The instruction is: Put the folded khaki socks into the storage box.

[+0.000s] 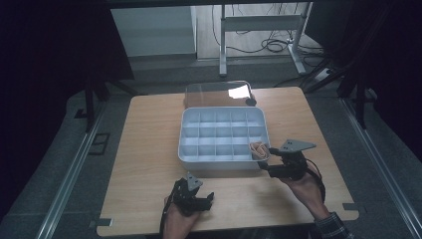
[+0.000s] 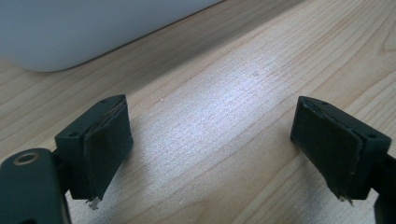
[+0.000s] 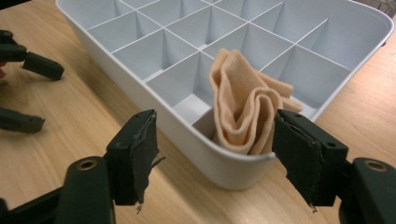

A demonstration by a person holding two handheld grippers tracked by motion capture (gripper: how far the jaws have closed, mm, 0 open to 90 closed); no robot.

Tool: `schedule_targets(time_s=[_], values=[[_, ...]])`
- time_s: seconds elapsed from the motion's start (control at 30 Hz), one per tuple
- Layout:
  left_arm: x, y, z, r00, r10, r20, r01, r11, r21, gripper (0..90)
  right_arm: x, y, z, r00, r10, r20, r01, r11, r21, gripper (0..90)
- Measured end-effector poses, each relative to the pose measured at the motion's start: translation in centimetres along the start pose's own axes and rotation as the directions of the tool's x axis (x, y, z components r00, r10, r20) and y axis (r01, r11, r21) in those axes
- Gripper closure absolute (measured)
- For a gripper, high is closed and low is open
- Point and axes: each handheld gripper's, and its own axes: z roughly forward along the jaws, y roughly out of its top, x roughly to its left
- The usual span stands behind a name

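Fingers (image 3: 303,144) of the right gripper (image 3: 212,154) are standing spread apart at the near corner of the white tray (image 3: 107,65), released, with the folded peach cloth (image 3: 245,112) sitting between them but not pressed by either pad. One finger is hanging just outside the tray wall over the desk (image 3: 56,130), while the other is lying just beside the cloth at the tray's rim. That cloth is standing upright on its folds in the corner compartment of the tray, leaning against the outer wall, with its top rising above the dividers.

From the high view, the right gripper (image 1: 271,158) is reaching the tray's (image 1: 191,160) near right corner, where the cloth (image 1: 258,149) is showing as a small peach bundle. Left gripper (image 1: 196,199) is resting low over the desk (image 1: 144,149) in front of the tray, well apart from the cloth, and its fingers (image 2: 105,140) are gaping wide with bare wood between them, grasping nothing. A clear lid (image 1: 214,93) is lying on the desk just behind the tray
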Motion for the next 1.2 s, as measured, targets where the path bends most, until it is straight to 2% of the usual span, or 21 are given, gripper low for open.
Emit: schedule_targets(time_s=[0.3,0.67,0.9,1.2], values=[[0.0,0.0,0.0,1.0,-0.002,0.0,0.002,1.0,0.0,12.3,0.4,-0.9,-1.6,1.0,-0.004,0.003,0.004,1.0,0.007,25.7],[0.0,0.0,0.0,1.0,-0.005,0.0,0.005,1.0,-0.003,12.3,0.5,-2.2,-2.5,1.0,-0.004,0.0,0.004,1.0,0.028,21.5],[0.0,0.0,0.0,1.0,-0.002,0.0,0.002,1.0,0.0,12.3,0.6,-3.6,-2.5,0.9999,-0.008,0.011,0.008,0.999,0.052,18.3],[0.0,0.0,0.0,1.0,-0.007,-0.001,0.007,1.0,0.0,12.3,0.5,-6.0,-1.6,0.9997,0.001,0.024,-0.003,0.995,0.097,14.7]])
